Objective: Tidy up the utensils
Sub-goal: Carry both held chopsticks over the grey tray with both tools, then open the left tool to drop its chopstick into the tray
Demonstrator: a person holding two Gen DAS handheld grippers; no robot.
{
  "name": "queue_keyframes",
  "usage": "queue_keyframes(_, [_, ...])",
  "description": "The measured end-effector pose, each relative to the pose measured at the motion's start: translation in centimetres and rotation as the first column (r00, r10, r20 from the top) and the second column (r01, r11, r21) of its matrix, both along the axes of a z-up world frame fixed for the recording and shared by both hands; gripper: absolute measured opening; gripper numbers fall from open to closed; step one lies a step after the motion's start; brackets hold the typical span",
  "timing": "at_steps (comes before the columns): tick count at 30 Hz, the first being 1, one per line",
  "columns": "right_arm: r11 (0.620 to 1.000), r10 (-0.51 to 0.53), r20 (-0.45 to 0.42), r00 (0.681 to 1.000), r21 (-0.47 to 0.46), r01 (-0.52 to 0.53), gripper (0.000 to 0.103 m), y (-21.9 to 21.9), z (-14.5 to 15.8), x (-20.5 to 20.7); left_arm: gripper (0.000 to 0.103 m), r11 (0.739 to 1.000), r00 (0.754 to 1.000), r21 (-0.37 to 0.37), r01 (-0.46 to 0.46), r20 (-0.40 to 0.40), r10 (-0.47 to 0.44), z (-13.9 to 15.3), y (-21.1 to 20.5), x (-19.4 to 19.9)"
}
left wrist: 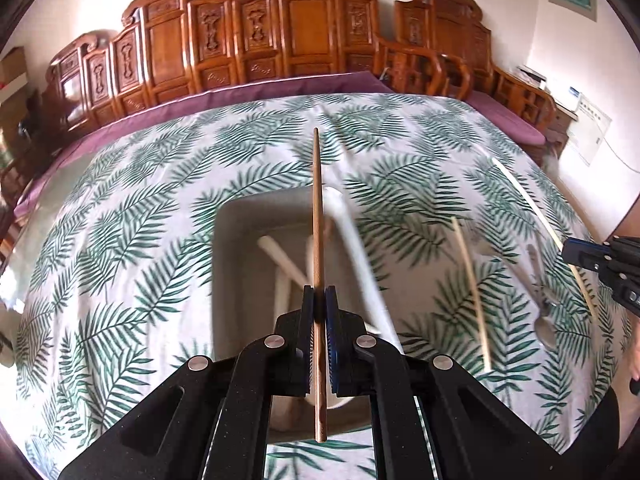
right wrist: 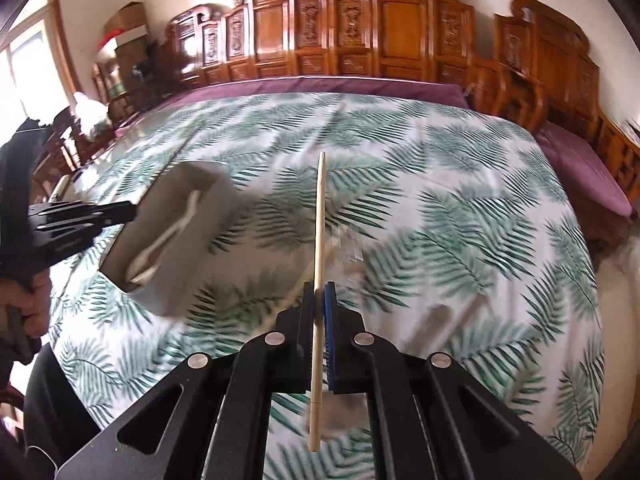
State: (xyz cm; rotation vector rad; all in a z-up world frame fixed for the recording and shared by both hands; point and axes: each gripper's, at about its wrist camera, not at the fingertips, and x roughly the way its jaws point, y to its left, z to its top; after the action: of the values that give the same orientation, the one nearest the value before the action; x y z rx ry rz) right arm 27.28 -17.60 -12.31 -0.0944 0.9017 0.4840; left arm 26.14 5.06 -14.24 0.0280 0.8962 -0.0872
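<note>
My left gripper (left wrist: 319,294) is shut on a brown chopstick (left wrist: 317,216) and holds it above a grey rectangular tray (left wrist: 240,240). The tray holds white utensils (left wrist: 280,258). My right gripper (right wrist: 319,292) is shut on a pale wooden chopstick (right wrist: 319,216) above the cloth. In the right wrist view the tray (right wrist: 188,184) lies to the left, with the left gripper (right wrist: 120,211) at its edge. In the left wrist view another pale chopstick (left wrist: 472,292), a metal spoon (left wrist: 542,304) and the right gripper (left wrist: 576,254) with its chopstick are at the right.
The table is covered by a white cloth with green leaf print (left wrist: 140,208). Carved wooden bench backs (left wrist: 288,36) with purple cushions (right wrist: 320,86) stand behind and to the right. A person's hand (right wrist: 28,300) holds the left gripper.
</note>
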Motion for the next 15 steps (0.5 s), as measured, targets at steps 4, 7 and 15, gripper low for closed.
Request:
queue_keyframes(4, [0.999,0.037,0.005,0.999,0.005,-0.037,0.006,2.9,0.5,0.0,0.005,1.000,1.000,-0.018,-0.014,-0.013,0.014,-0.6,1.6,0.2])
queue_keyframes(7, [0.998,0.062,0.010,0.998,0.002,-0.062,0.006,4.8,0.9,0.1,0.005,0.999,1.000,-0.031,-0.012,-0.024,0.011,-1.3,2.3,0.1])
queue_keyframes(15, [0.995,0.101,0.012,0.995,-0.005,-0.101,0.006,8.2,1.4,0.0,0.005,0.999,1.000,-0.049,-0.009,-0.024,0.008,-2.1,2.9,-0.2])
